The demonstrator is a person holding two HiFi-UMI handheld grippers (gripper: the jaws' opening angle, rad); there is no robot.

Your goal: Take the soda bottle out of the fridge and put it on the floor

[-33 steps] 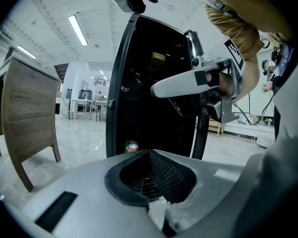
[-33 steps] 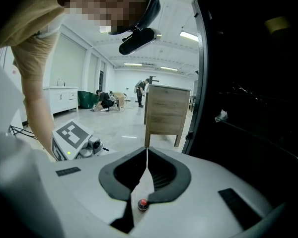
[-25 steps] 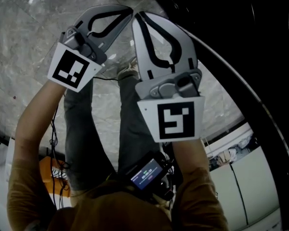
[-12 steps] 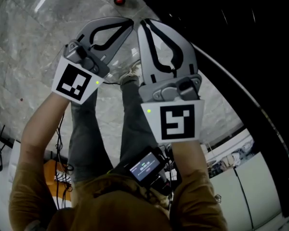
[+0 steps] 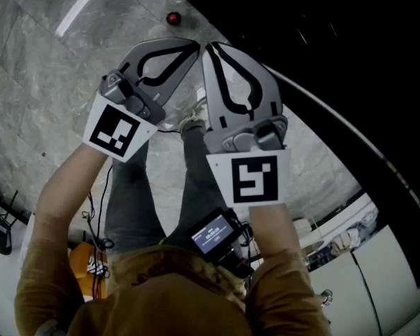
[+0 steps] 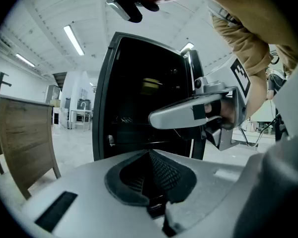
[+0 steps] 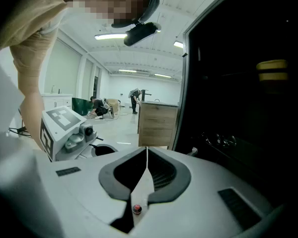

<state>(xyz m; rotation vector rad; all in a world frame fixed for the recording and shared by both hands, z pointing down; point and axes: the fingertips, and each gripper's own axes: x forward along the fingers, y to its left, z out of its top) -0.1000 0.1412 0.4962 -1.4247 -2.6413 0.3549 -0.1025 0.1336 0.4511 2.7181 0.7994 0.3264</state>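
Head view shows the grey left gripper (image 5: 189, 46) and grey right gripper (image 5: 211, 46) side by side above the grey stone floor (image 5: 49, 82). Both are pressed together and pinch nothing. A yellow-banded shape (image 7: 271, 71), maybe the soda bottle, sits inside the tall black fridge (image 7: 248, 113).

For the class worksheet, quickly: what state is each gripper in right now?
Left gripper: closed, holding nothing.
Right gripper: closed, holding nothing.

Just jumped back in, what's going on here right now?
A person holds two grippers side by side, facing the dark fridge. The left gripper and the right gripper are both shut with nothing between their jaws. A yellow-banded item shows dimly inside the fridge, too dark to identify.
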